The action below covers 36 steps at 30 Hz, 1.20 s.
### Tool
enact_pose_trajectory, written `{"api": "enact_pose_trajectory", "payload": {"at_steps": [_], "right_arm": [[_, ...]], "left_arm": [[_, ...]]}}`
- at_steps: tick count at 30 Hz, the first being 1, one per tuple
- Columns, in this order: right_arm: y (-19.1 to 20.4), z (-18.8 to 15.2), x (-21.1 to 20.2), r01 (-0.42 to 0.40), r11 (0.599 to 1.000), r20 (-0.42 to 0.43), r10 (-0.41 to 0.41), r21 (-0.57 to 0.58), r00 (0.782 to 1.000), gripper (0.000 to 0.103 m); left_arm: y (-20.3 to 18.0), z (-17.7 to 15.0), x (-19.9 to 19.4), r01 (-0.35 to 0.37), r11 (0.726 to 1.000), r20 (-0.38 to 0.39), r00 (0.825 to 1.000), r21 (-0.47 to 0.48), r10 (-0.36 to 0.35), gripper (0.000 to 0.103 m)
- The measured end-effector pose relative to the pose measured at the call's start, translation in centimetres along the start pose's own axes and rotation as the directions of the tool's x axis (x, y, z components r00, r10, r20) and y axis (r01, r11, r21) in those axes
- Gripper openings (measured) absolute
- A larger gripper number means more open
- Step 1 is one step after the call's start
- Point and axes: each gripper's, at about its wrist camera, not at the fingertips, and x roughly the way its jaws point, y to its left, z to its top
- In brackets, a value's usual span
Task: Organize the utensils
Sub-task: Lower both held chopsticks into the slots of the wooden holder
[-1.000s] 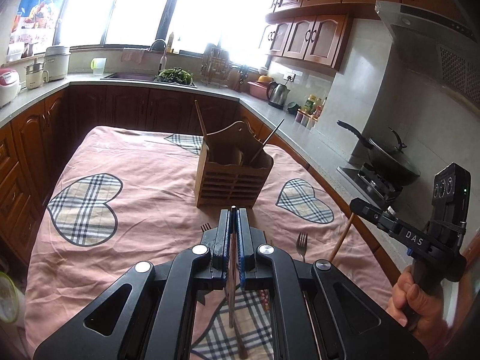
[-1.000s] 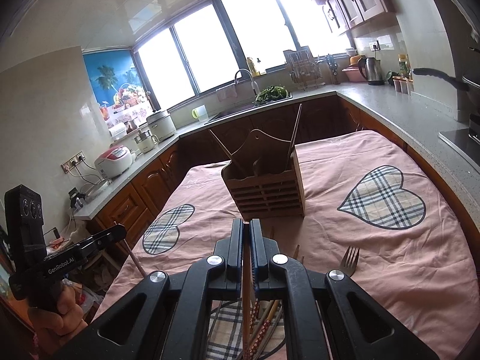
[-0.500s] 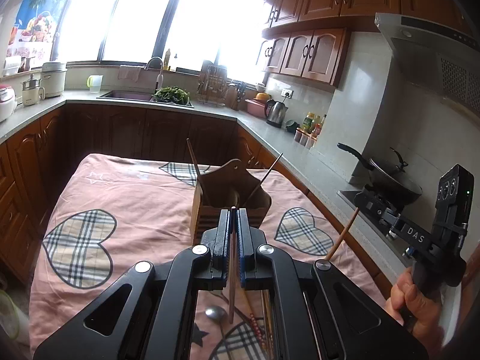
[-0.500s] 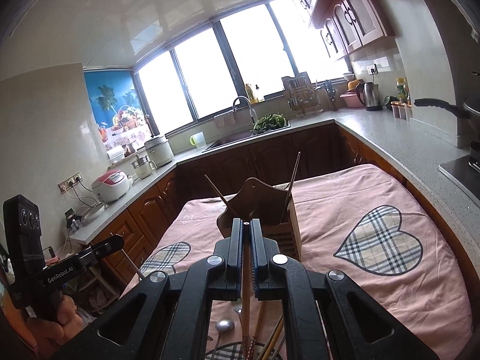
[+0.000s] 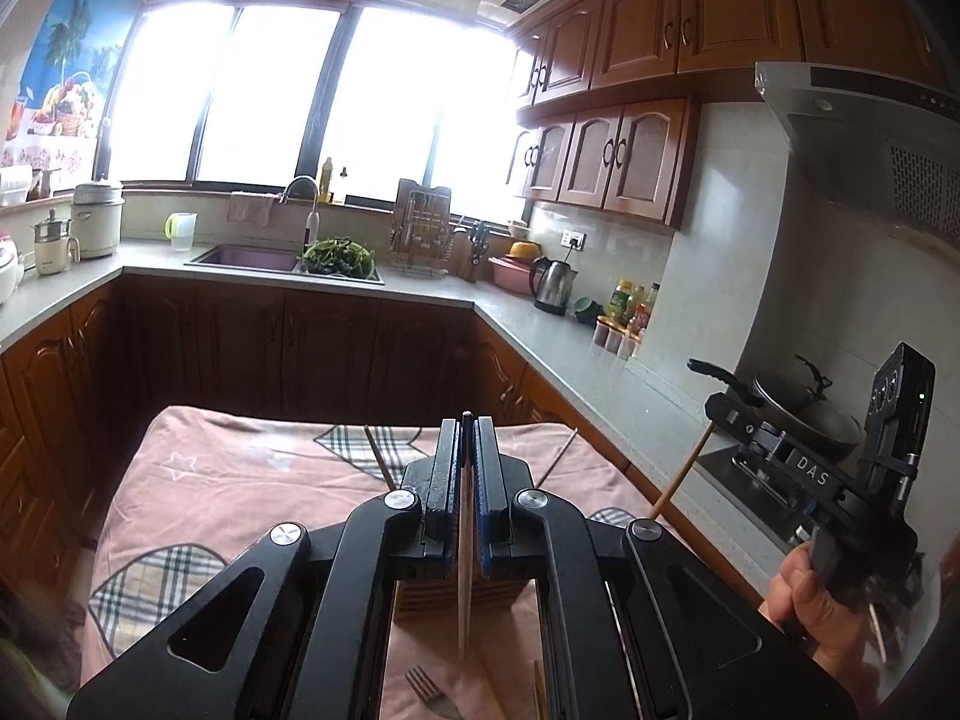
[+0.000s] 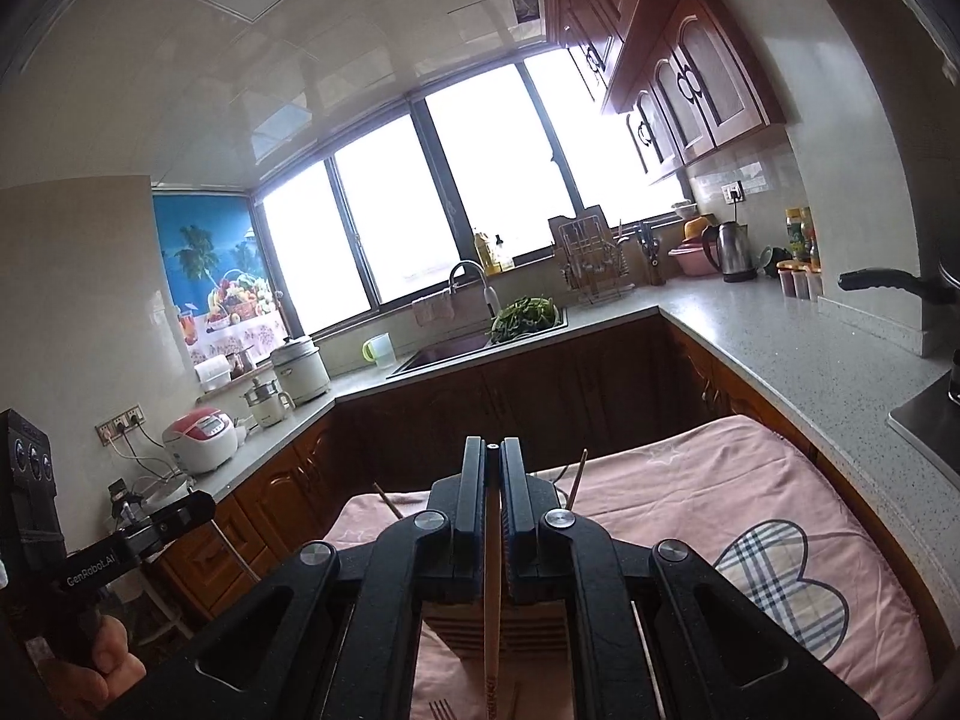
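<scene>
Gripping one chopstick [image 5: 463, 612], the left gripper [image 5: 467, 438] is hovering above the wooden holder [image 5: 414, 603]. Right view: the right gripper [image 6: 493, 462] is clamping another chopstick [image 6: 492, 618]; next, lowering each tip into a slot.

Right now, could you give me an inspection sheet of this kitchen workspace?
Surface: table under a pink cloth with plaid hearts.
Job's things: wooden holder mostly hidden behind the grippers, sticks poking up; fork on the cloth.
Clutter: nothing seen.
Grippers: left gripper shut on a chopstick; right gripper shut on another chopstick.
Cables: plugs and cords at the wall socket.
Surroundings: sink, kettle, wok, rice cooker.
</scene>
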Motion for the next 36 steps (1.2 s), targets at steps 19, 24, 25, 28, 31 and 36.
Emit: {"api": "enact_pose_trajectory", "payload": {"at_steps": [19,24,25,28,31,36], "right_arm": [[-2.1,0.1,9.7,0.073,0.997,0.030,-0.072,-0.027,0.997,0.005],[-3.4,-2.6,11.3,0.083,0.997,0.003,-0.083,-0.003,0.997,0.005],[-3.6,-3.1,11.4,0.088,0.996,-0.003,-0.088,0.001,0.996,0.005],[-4.2,-3.9,12.0,0.092,0.996,-0.028,-0.092,0.019,0.995,0.005],[-4.7,-4.6,12.6,0.094,0.995,-0.064,-0.091,0.037,0.994,0.005],[-4.9,-5.2,13.0,0.105,0.993,-0.086,-0.101,0.048,0.991,0.005]], "left_arm": [[3.0,0.4,9.7,-0.068,0.997,0.022,0.997,-0.036,0.069,0.004],[4.5,-2.4,12.1,-0.086,0.992,-0.019,0.996,-0.090,0.085,0.003],[4.6,-2.8,12.5,-0.092,0.991,-0.028,0.996,-0.098,0.089,0.004],[5.2,-3.9,13.2,-0.104,0.988,-0.051,0.994,-0.117,0.099,0.004],[5.7,-4.5,13.9,-0.105,0.985,-0.073,0.993,-0.136,0.096,0.004],[5.9,-5.0,14.5,-0.122,0.983,-0.083,0.990,-0.138,0.111,0.005]]}}
